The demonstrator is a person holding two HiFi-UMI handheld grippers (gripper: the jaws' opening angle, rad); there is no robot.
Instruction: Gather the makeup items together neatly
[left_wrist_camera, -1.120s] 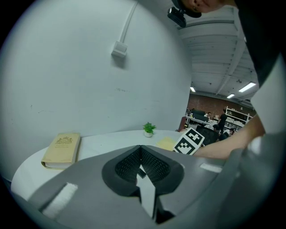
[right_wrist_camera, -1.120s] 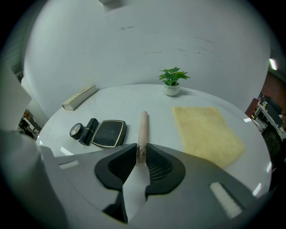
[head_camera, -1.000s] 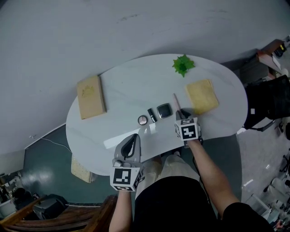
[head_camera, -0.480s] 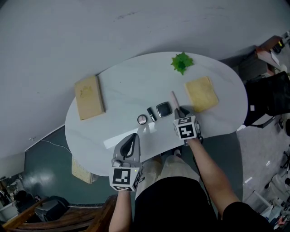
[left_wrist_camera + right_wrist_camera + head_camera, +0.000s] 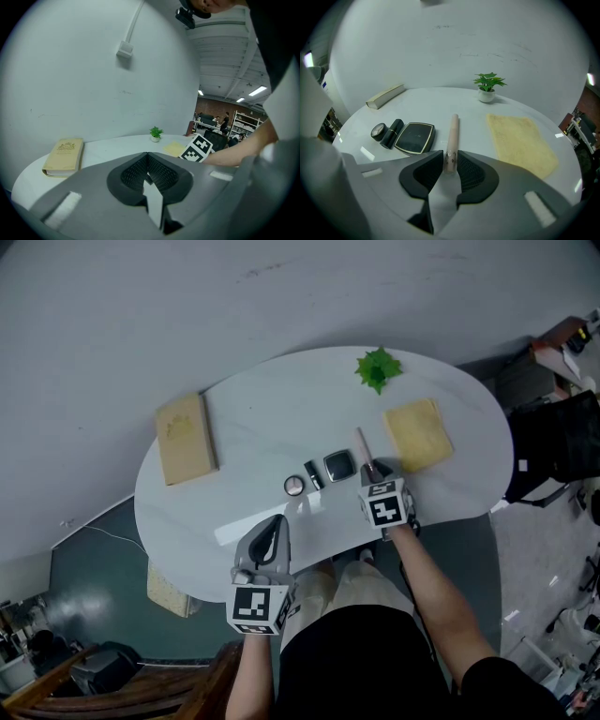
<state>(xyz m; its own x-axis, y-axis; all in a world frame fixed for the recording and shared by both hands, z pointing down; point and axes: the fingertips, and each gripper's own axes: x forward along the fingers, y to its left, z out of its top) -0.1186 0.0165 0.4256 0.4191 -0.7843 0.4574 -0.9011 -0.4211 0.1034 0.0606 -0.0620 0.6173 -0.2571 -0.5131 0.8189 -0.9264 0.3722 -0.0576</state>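
Tabletop (image 5: 267,409): tube (image 5: 453,133) inside right claw (image 5: 450,163) (snug)

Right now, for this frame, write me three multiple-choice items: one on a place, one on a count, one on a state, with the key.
1. Where does the small plant stand?
A) on the book
B) near the table's far edge, beyond the yellow cloth
C) on that cloth

2. How many dark makeup items lie left of the pink tube in the right gripper view?
A) one
B) five
C) three

3. What is the right gripper doing?
A) shut on the pink tube's near end
B) wide open above the cloth
C) holding the book

Key:
1 B, it stands past the cloth by the far rim.
2 C, the round jar, lipstick and compact lie in a row.
3 A, its jaws press the tube's end.
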